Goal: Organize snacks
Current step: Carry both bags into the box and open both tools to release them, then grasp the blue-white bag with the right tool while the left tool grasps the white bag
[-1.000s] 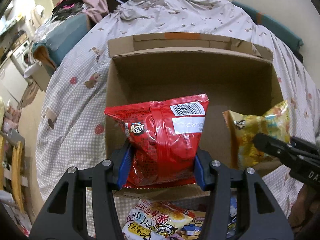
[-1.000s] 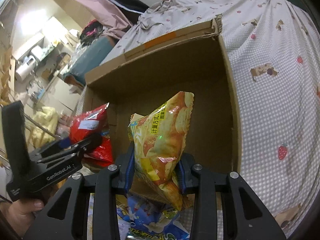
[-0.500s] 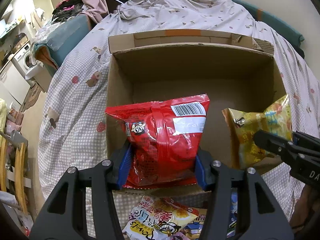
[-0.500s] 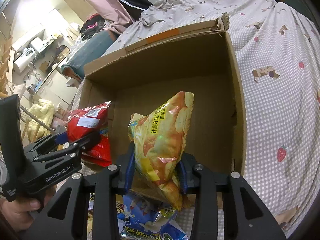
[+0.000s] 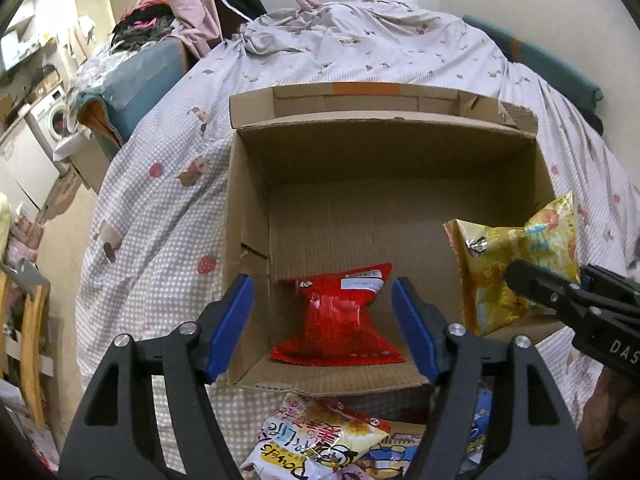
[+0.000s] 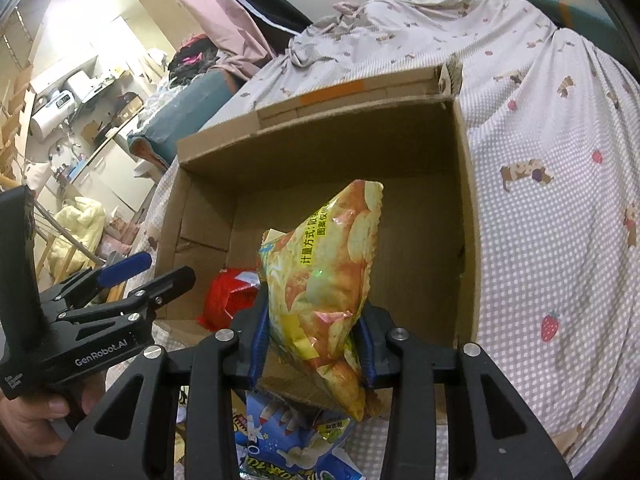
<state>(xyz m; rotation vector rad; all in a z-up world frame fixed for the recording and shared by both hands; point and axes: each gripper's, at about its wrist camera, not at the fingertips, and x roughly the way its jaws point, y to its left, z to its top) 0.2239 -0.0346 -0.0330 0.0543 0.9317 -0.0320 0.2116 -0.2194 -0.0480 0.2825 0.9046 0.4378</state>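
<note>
An open cardboard box [image 5: 248, 184] rests on a checked bedspread. The red snack bag [image 5: 336, 316] lies on the box floor near its front wall. My left gripper [image 5: 322, 282] hangs over it, its jaws opening, blue pads well clear of the bag on both sides. My right gripper [image 6: 314, 308] has the yellow chip bag [image 6: 332, 256] upright between its pads over the box's front edge; its jaws are opening but still pinch the bag. The yellow chip bag [image 5: 516, 264] also appears at the right of the left wrist view. The right wrist view catches the red snack bag [image 6: 226, 296] and the left gripper [image 6: 166, 266].
Several loose snack packets [image 5: 320, 444] lie on the bedspread [image 5: 160, 216] in front of the box, among them a blue one [image 6: 288, 440]. A hand [image 6: 36, 412] holds the left gripper's handle. Cluttered furniture and a washing machine [image 5: 52, 120] stand to the left of the bed.
The left gripper's jaws spread and the red snack bag dropped from between them onto the box floor. The right gripper still has the yellow chip bag and has barely moved.
</note>
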